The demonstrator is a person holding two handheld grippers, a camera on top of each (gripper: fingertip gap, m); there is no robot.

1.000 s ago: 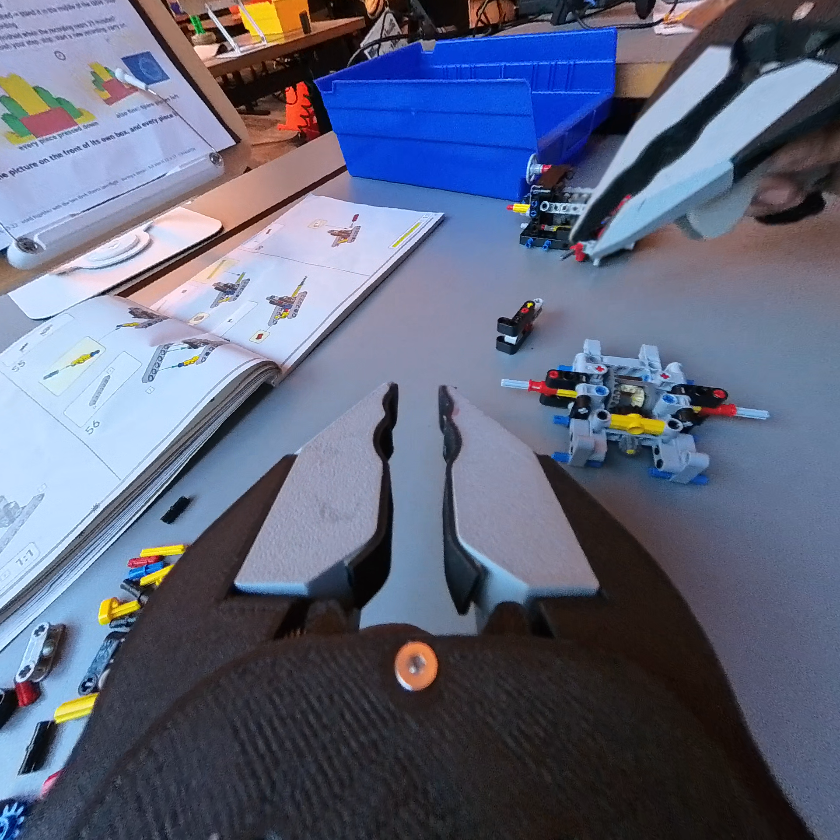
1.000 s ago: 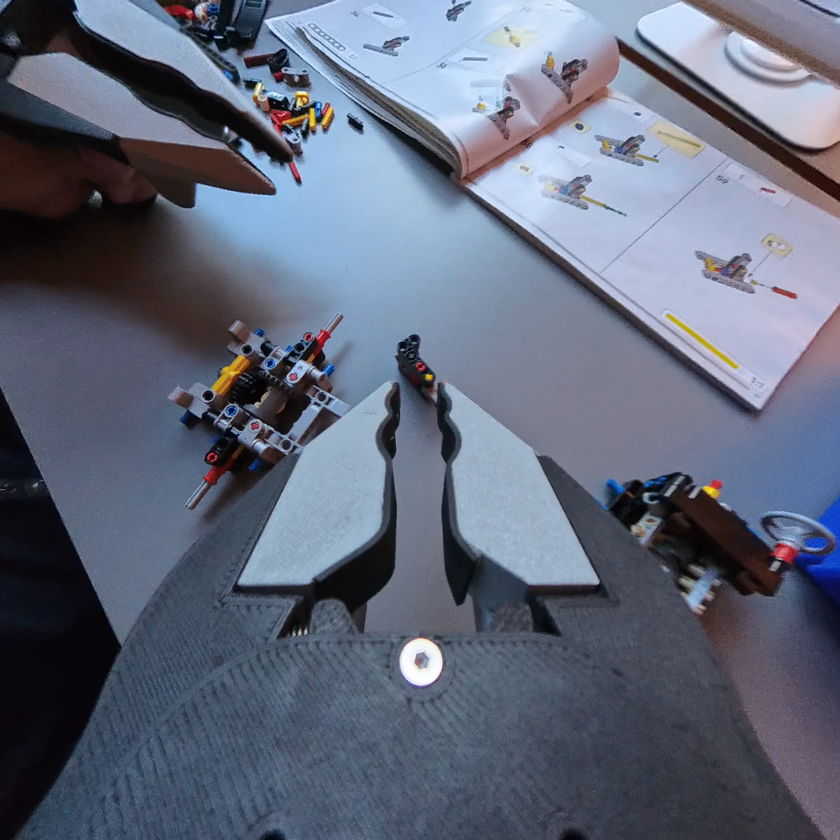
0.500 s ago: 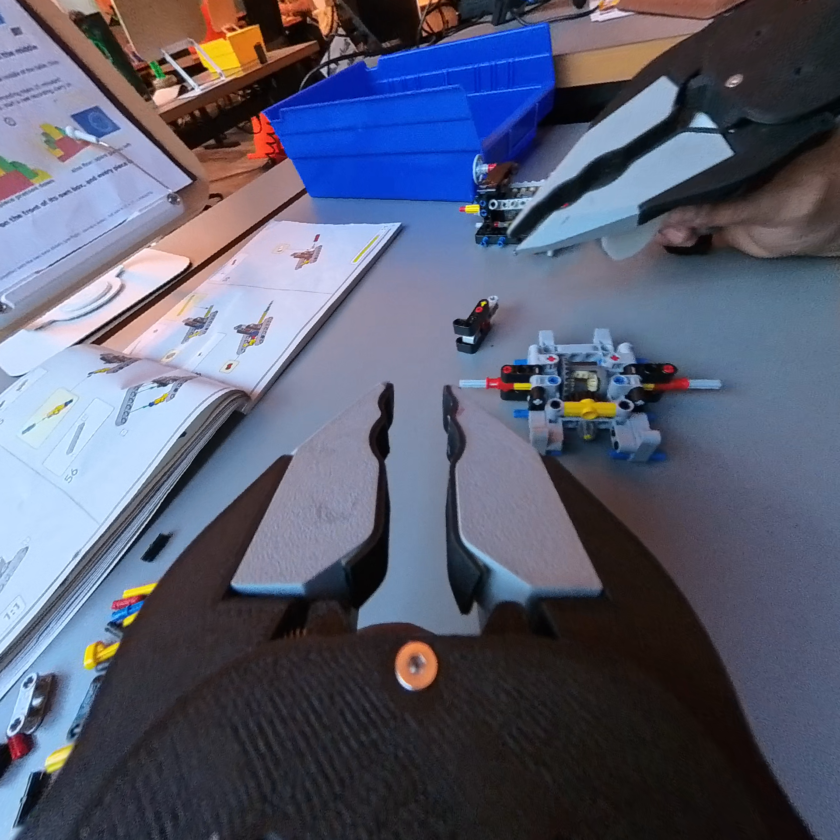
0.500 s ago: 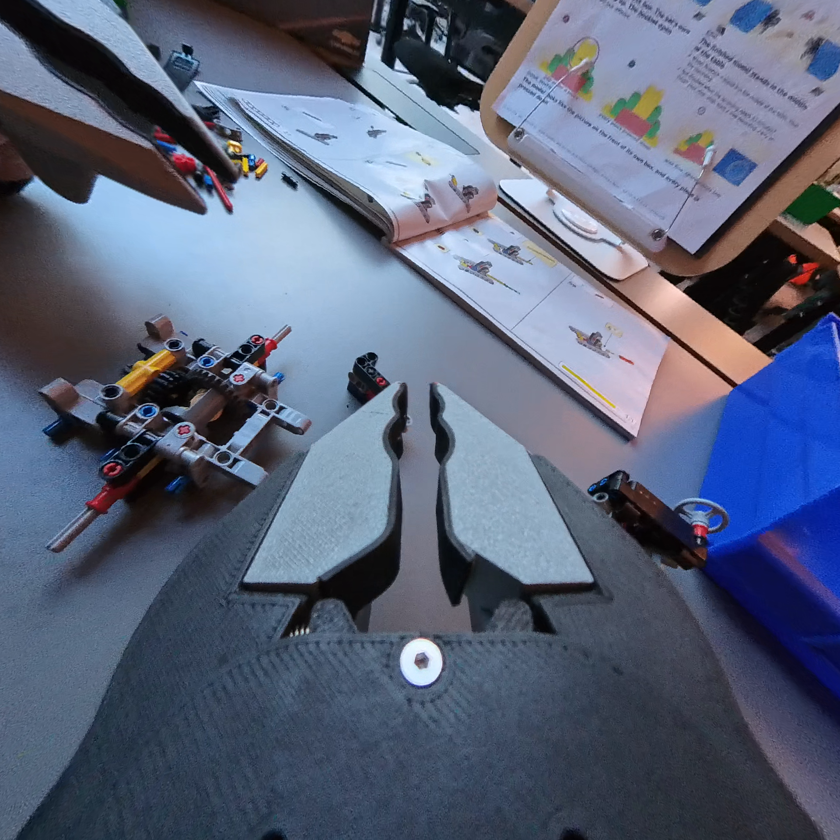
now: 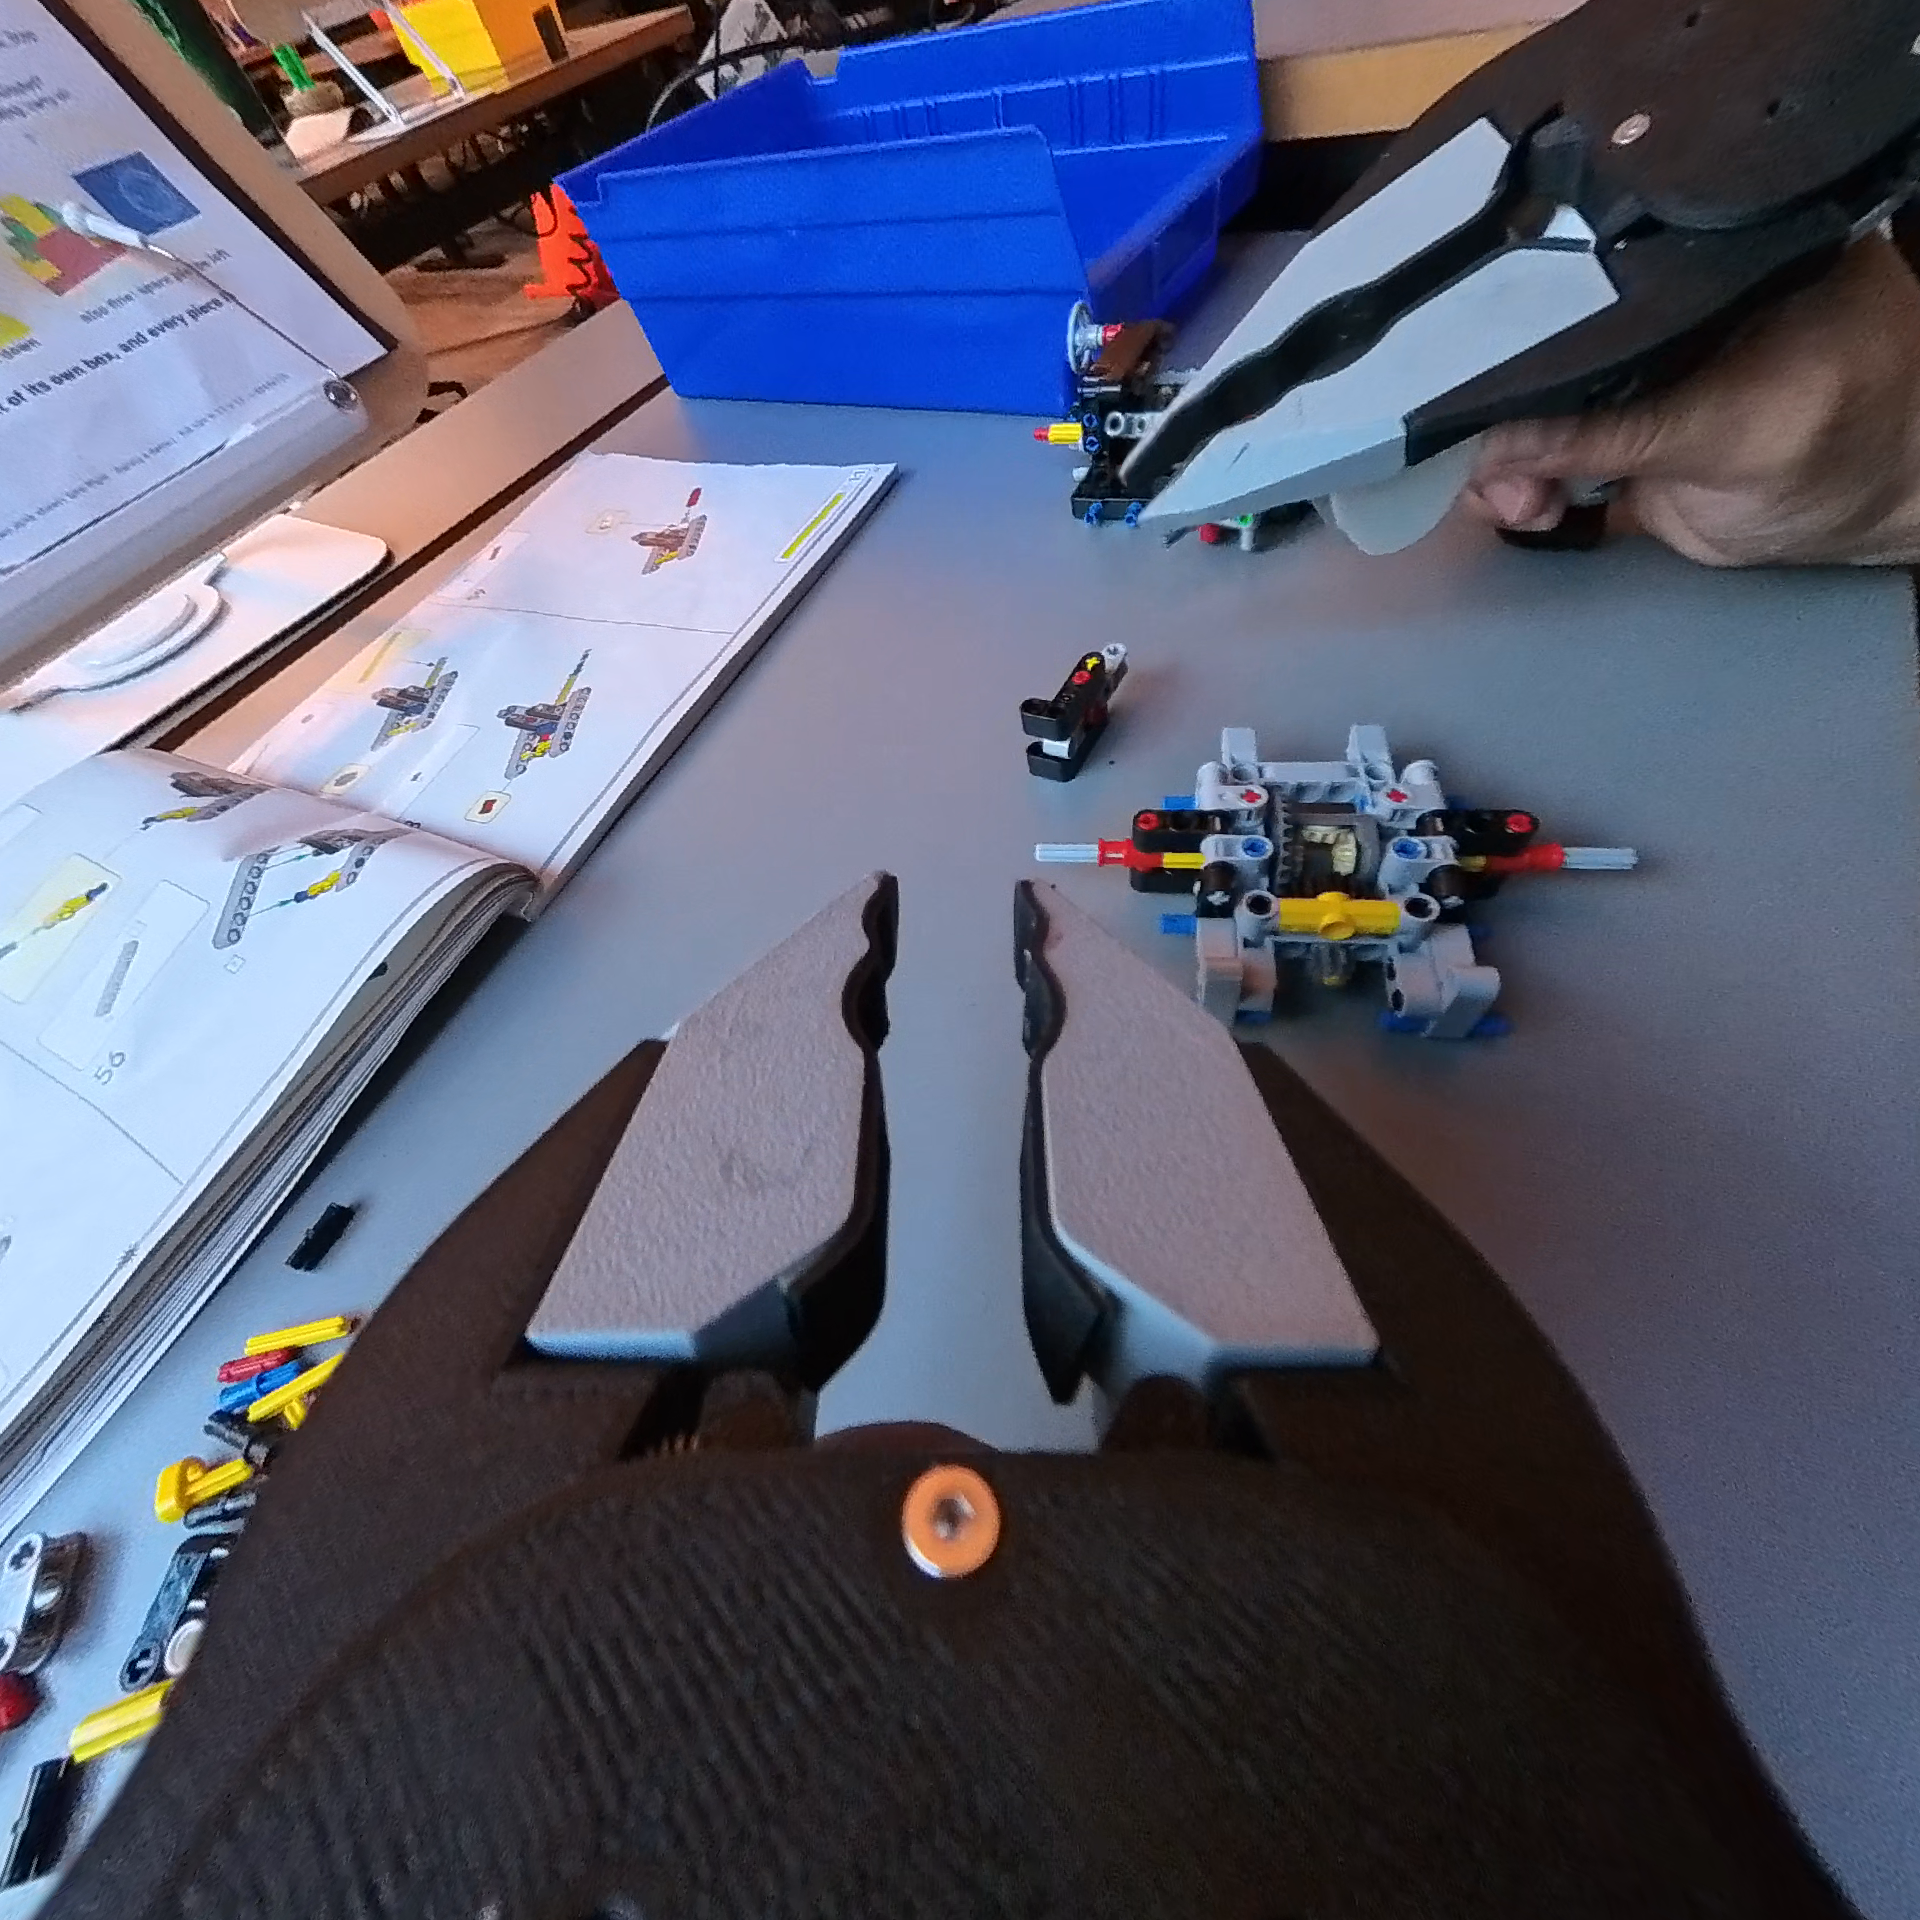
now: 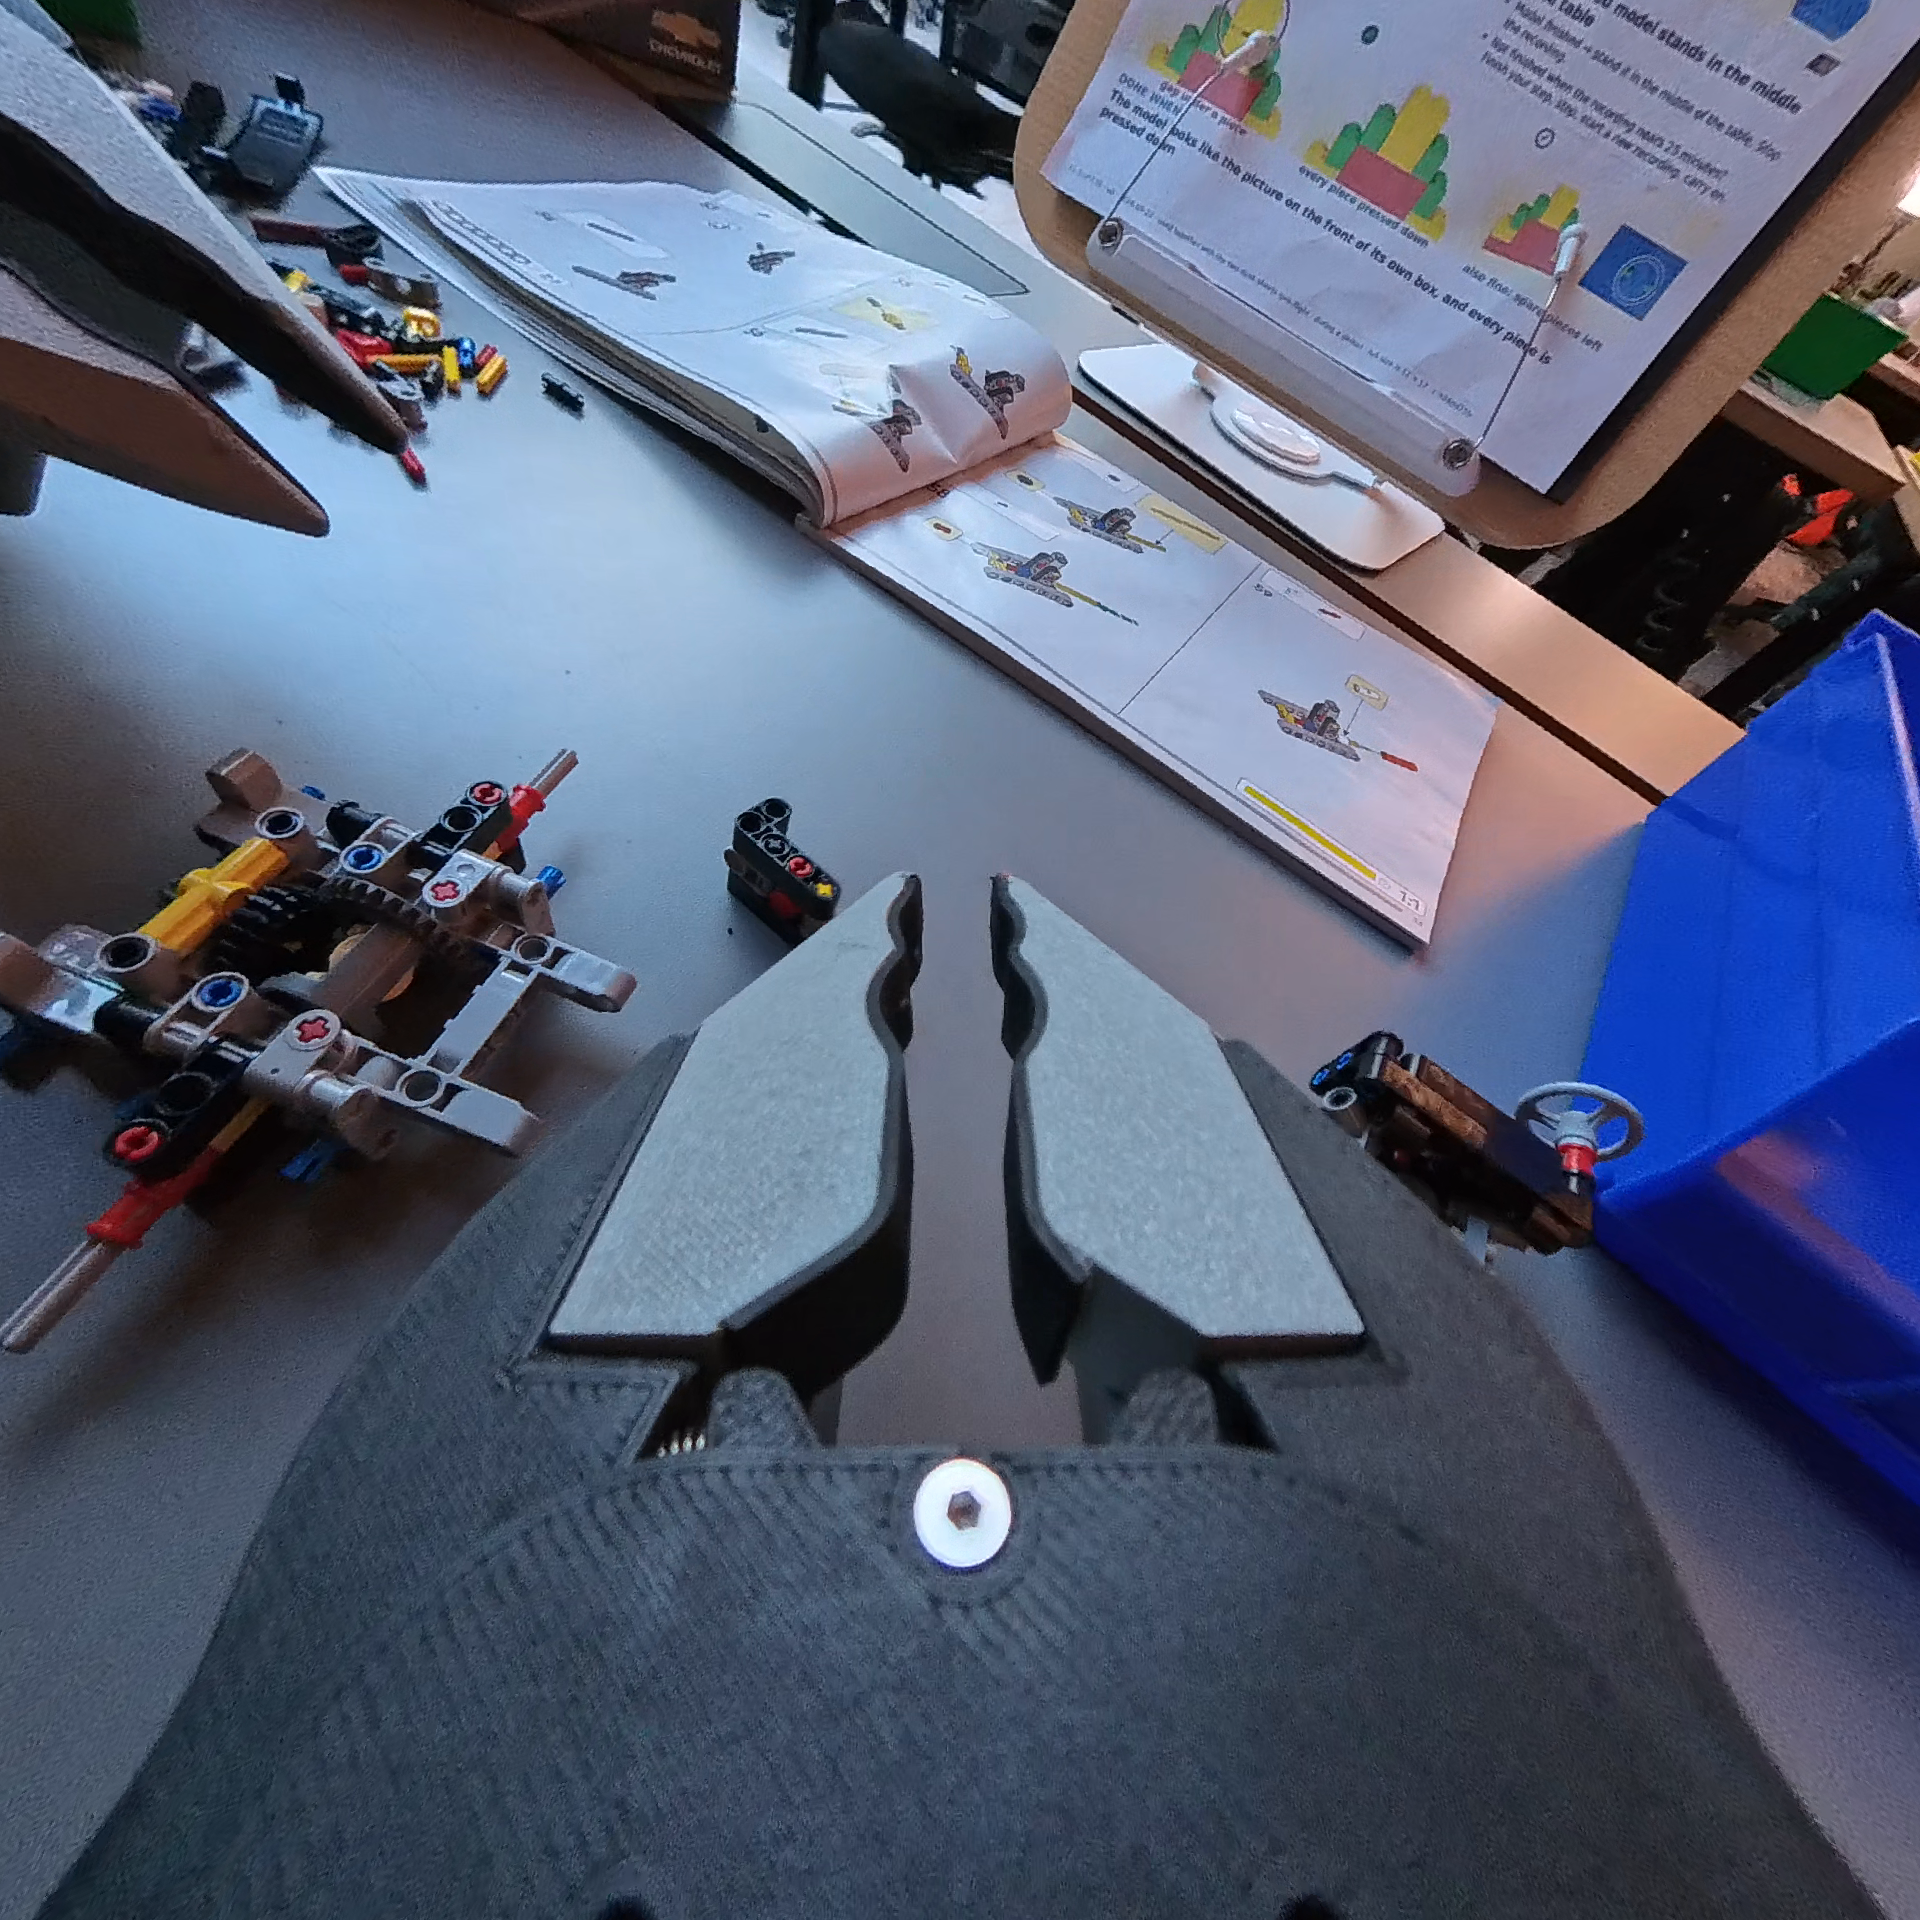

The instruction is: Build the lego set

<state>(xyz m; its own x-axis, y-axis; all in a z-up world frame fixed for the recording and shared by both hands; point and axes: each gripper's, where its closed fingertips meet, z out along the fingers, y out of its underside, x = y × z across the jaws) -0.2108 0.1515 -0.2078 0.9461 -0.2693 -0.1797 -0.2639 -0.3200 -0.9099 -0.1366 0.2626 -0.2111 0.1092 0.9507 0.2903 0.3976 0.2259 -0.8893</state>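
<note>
Left hand-held gripper (image 5: 956, 904): jaws spread, nothing between, over bare grey surface (image 5: 1558, 1351). Gear assembly (image 5: 1330, 883) at 2 o'clock, near. Small black bracket (image 5: 1070, 717) at 1 o'clock, beyond. Open manual (image 5: 416, 779) at 10 o'clock; loose pins (image 5: 260, 1382) at 8 o'clock.

Right hand-held gripper (image 6: 956, 899): jaws narrowly spread, nothing gripped. Bracket (image 6: 779, 868) at 11 o'clock, just beside left fingertip. Gear assembly (image 6: 312, 987) at 9 o'clock. Steering-wheel assembly (image 6: 1475, 1143) at 3 o'clock, against blue bin (image 6: 1766, 1039).
</note>
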